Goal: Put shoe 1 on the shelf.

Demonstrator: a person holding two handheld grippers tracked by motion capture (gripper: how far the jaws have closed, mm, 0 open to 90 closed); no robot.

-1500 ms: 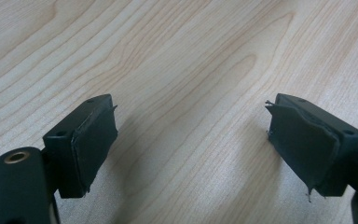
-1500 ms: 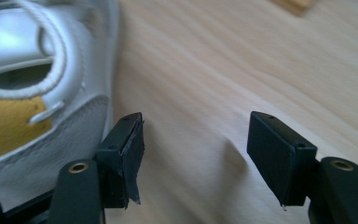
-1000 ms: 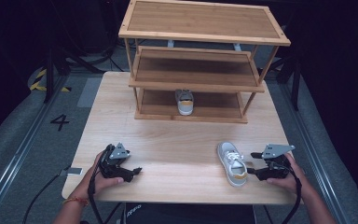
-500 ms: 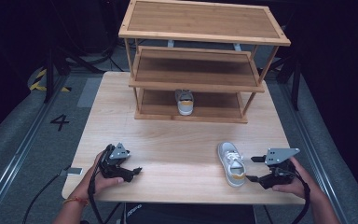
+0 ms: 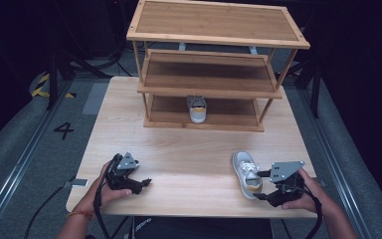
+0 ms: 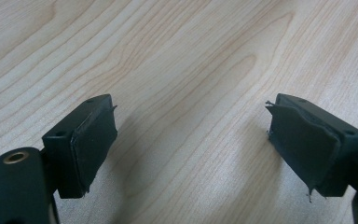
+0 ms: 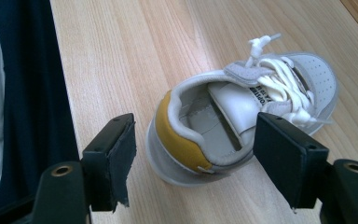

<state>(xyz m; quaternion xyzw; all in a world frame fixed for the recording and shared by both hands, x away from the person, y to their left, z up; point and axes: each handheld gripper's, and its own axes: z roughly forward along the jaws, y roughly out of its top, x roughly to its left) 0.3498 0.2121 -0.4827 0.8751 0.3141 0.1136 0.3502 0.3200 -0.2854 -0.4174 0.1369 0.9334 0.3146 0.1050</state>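
A small white sneaker (image 7: 242,116) with a yellow heel lies on the table (image 5: 189,159) between the released pads of the right tool (image 7: 200,163), which have just been closing; light and soft-sided, it looks best pinched at its stiffer heel collar.

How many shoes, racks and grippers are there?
Shoes: 2, one on the table, one on the rack's bottom shelf
Racks: 1
Grippers: 2, left gripper, right gripper
Total: 5
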